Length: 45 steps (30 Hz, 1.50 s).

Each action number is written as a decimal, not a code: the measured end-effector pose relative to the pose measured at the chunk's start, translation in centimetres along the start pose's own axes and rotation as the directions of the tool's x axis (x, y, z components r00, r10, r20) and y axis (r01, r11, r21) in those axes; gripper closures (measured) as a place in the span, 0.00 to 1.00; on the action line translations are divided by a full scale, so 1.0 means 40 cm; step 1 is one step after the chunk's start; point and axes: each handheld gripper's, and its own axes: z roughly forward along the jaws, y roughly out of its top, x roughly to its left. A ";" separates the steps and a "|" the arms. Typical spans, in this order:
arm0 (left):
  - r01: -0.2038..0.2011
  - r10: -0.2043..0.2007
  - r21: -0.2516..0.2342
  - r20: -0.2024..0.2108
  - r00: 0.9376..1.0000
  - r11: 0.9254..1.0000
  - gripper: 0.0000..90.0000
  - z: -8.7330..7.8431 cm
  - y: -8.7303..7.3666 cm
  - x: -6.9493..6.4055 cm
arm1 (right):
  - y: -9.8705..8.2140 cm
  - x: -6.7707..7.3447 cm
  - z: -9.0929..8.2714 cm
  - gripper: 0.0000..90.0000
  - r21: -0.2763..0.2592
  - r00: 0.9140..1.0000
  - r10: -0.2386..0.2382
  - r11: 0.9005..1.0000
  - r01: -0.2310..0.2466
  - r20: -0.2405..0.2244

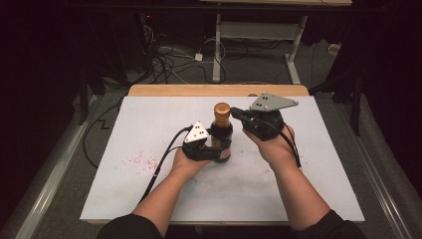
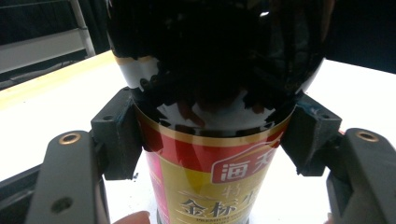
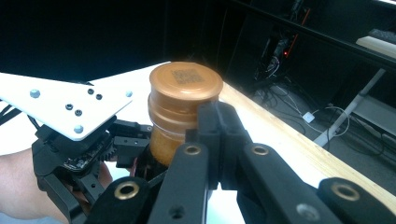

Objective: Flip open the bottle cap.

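A dark sauce bottle (image 1: 222, 137) with a copper-coloured cap (image 1: 222, 110) stands upright mid-table. My left gripper (image 1: 215, 148) is shut on its lower body. In the left gripper view both pads (image 2: 117, 136) press the glass just above the red and gold label (image 2: 210, 182) of the bottle (image 2: 210, 60). My right gripper (image 1: 235, 114) comes in from the right at cap height. Its jaws are shut together with nothing between them, the tips (image 3: 218, 122) right beside the cap (image 3: 185, 91). That view also takes in the left gripper's grey plate (image 3: 65, 105).
The bottle stands on a white board (image 1: 298, 164) with a wooden strip (image 1: 219, 90) along its far edge. Red specks (image 1: 142, 160) mark the board at the left. Beyond the table are floor cables (image 1: 169, 62) and desk legs (image 1: 217, 50).
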 end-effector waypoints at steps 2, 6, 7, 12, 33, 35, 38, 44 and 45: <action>-0.001 0.001 -0.001 -0.001 1.000 1.000 0.33 0.000 0.000 0.000 | 0.000 0.000 0.000 1.00 0.000 1.000 0.001 1.000 -0.001 0.000; -0.004 0.004 -0.004 0.000 1.000 1.000 0.33 0.001 -0.001 0.000 | 0.001 0.002 0.000 1.00 0.003 1.000 -0.003 1.000 0.003 0.005; -0.004 0.004 -0.004 0.000 1.000 1.000 0.33 0.001 -0.001 0.000 | 0.001 0.002 0.000 1.00 0.003 1.000 -0.003 1.000 0.003 0.005; -0.011 0.011 0.001 -0.004 1.000 1.000 0.33 0.001 -0.002 -0.001 | 0.005 0.004 -0.004 1.00 -0.012 1.000 -0.003 1.000 0.003 0.005; 0.019 -0.019 -0.026 0.003 1.000 0.999 0.32 0.006 -0.003 -0.005 | -0.018 -0.021 -0.036 1.00 -0.028 0.999 0.030 0.999 -0.030 -0.013; 0.018 -0.018 -0.025 0.003 1.000 1.000 0.32 0.006 -0.002 -0.005 | -0.022 -0.017 -0.034 1.00 -0.027 0.999 0.026 0.999 -0.027 -0.018; 0.015 -0.015 -0.023 0.002 1.000 1.000 0.32 0.005 -0.003 -0.005 | -0.023 -0.013 -0.027 1.00 -0.022 0.999 0.020 1.000 -0.021 -0.025; 0.016 -0.016 -0.023 0.002 1.000 1.000 0.32 0.005 -0.002 -0.005 | -0.016 -0.010 -0.020 1.00 -0.015 1.000 0.010 1.000 -0.011 -0.025; 0.016 -0.016 -0.023 0.002 1.000 1.000 0.32 0.005 -0.002 -0.005 | -0.015 -0.010 -0.020 1.00 -0.013 1.000 0.011 1.000 -0.011 -0.024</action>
